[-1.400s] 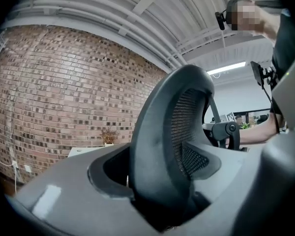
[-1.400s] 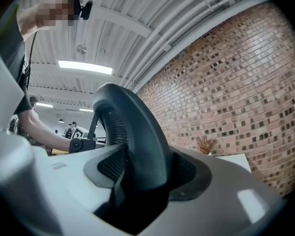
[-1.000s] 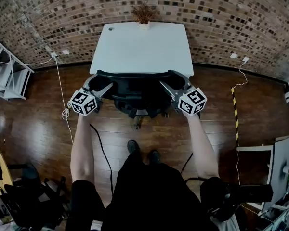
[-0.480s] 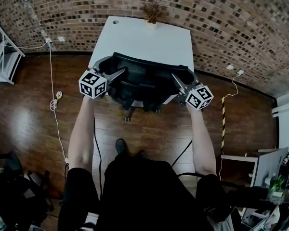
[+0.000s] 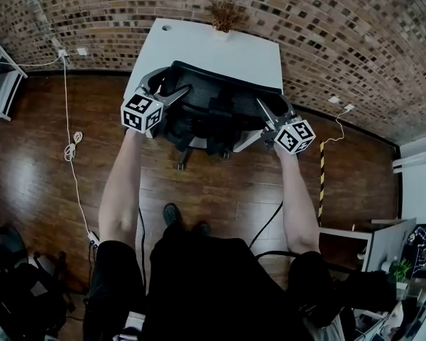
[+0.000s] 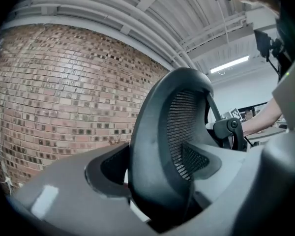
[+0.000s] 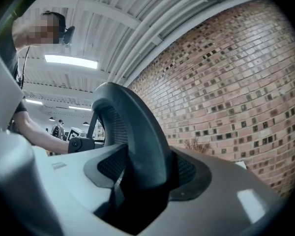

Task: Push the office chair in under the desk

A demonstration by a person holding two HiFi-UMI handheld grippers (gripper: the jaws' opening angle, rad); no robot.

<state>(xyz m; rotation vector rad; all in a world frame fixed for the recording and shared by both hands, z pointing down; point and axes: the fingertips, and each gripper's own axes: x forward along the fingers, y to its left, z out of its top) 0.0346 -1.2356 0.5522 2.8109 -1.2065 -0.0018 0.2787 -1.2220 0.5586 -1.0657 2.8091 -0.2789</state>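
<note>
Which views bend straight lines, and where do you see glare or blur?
Head view: fisheye bows the wall. Left gripper view: black corners, jaws blurred, chair fairly sharp. Right gripper view: ceiling light glares, glint on one jaw.

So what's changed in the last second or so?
The office chair rolled forward, and its back now overlaps the desk edge; the person stepped after it. The left gripper and right gripper stay clamped on its sides. Desk and plant unmoved.

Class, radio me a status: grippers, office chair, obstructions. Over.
Clamped on the office chair: left gripper, right gripper. Chair partly under the desk. No obstruction visible.
</note>
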